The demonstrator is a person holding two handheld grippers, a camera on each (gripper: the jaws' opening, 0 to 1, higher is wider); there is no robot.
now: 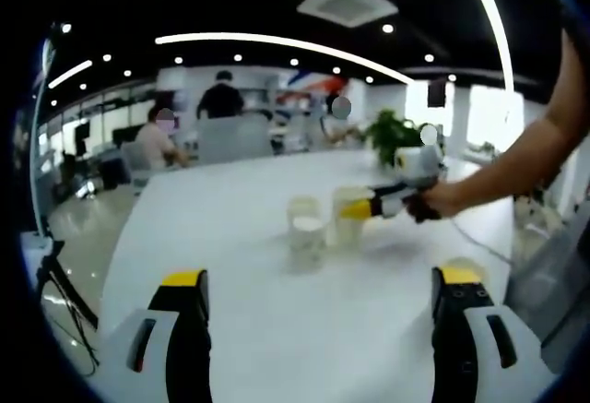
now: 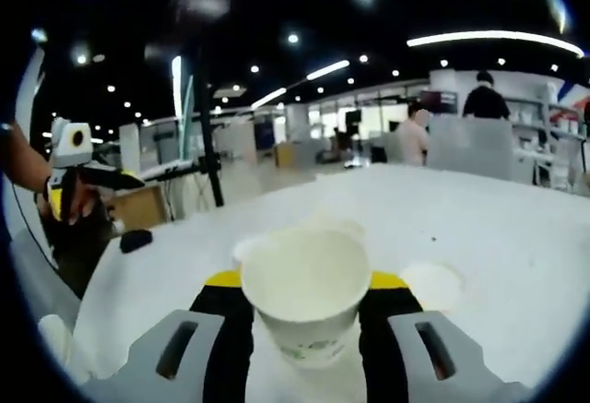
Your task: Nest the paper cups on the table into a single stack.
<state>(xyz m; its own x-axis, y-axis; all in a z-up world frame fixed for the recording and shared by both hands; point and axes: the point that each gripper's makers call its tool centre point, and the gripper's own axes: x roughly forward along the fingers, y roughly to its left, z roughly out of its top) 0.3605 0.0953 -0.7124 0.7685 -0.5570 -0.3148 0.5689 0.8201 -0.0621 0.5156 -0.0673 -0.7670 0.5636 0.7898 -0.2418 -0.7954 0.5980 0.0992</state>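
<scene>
Right jaws: in the right gripper view, the right gripper (image 2: 305,285) is seen closed against the sides of a paper cup (image 2: 305,303), which is held upright, mouth up, between the yellow-tipped jaws.
Left jaws: in the left gripper view, the left gripper (image 1: 321,278) is seen spread wide, with nothing between the jaws and bare tabletop beyond them.
Table: a large white table (image 1: 230,209) is seen running away from both cameras, with seated people and office fittings blurred well behind it.
Right gripper, seen from outside: in the left gripper view it is seen entering from the right, held in a hand (image 1: 441,198), its yellow tip at a cup (image 1: 348,216); whether that cup rests on the table or is lifted cannot be told.
Other cups: just beside the held cup, what appears to be a short stack (image 1: 306,230) is seen standing on the table; how many cups are nested in it cannot be told. A pale round thing (image 2: 433,285) is seen on the table beside the right jaws; it may be another cup, too blurred to tell.
Progress: the task is judged partly done at most. One cup is gripped and not yet nested.
Remaining: the held cup is to be dropped into the standing one, and any stray cup added.
</scene>
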